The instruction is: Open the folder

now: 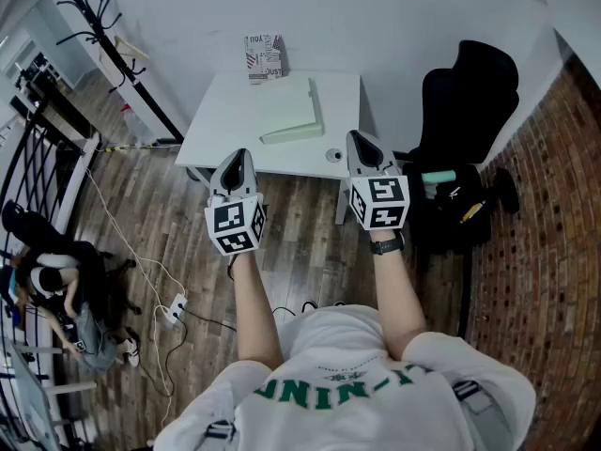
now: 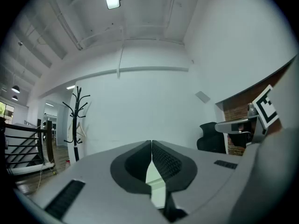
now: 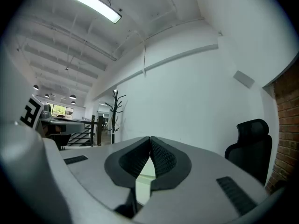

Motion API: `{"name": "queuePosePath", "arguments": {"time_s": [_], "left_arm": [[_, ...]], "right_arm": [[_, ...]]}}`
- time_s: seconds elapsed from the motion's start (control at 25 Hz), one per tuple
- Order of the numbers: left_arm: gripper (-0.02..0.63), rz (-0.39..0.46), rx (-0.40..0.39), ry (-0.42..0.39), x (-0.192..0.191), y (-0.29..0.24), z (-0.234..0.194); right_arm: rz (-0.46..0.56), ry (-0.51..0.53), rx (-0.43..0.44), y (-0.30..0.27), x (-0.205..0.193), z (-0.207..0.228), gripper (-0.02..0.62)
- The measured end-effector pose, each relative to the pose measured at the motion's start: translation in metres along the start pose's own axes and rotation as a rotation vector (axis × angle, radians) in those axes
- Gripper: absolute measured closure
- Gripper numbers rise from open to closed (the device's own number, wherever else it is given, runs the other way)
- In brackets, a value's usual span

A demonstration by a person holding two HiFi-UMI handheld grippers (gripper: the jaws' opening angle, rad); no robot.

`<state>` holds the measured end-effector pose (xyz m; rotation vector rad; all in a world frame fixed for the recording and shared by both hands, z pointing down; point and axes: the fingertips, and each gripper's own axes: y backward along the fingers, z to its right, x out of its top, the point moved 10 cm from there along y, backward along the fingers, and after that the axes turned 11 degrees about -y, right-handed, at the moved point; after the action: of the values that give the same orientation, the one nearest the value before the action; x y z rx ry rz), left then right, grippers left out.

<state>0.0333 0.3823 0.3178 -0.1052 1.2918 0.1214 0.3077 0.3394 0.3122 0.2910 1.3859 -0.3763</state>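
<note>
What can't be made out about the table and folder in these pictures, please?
- Folder: mostly hidden behind the shut jaws in both gripper views; in the head view it is too small to show its opening edge.
- Small round item on the table: head view, too small to identify.
- Patterned item: head view, print too small to read.

One white table (image 1: 225,125) bears one pale green folder (image 1: 291,111) and one small round object (image 1: 335,155); beside the table, one black office chair (image 1: 470,92).
</note>
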Motion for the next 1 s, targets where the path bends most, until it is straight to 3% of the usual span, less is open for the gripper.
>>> {"name": "queuePosePath", "arguments": {"time_s": [0.16, 0.32, 0.52, 0.72, 1.0], "left_arm": [[0.589, 0.0, 0.017, -0.01, 0.004, -0.011, 0.006], [0.589, -0.05, 0.002, 0.016, -0.018, -0.009, 0.021], [0.588, -0.054, 0.008, 0.042, -0.028, -0.037, 0.003], [0.589, -0.004, -0.035, 0.039, -0.036, -0.106, -0.013], [0.589, 0.067, -0.072, 0.037, -0.027, -0.228, -0.077]], "right_arm": [[-0.028, -0.014, 0.029, -0.012, -0.002, 0.015, 0.57], [-0.09, -0.093, 0.044, -0.007, -0.03, 0.026, 0.568], [-0.13, -0.061, 0.123, -0.042, -0.036, 0.009, 0.563], [-0.108, -0.062, 0.096, -0.103, -0.034, 0.022, 0.563], [-0.065, -0.078, 0.095, -0.233, -0.01, 0.025, 0.563]]}}
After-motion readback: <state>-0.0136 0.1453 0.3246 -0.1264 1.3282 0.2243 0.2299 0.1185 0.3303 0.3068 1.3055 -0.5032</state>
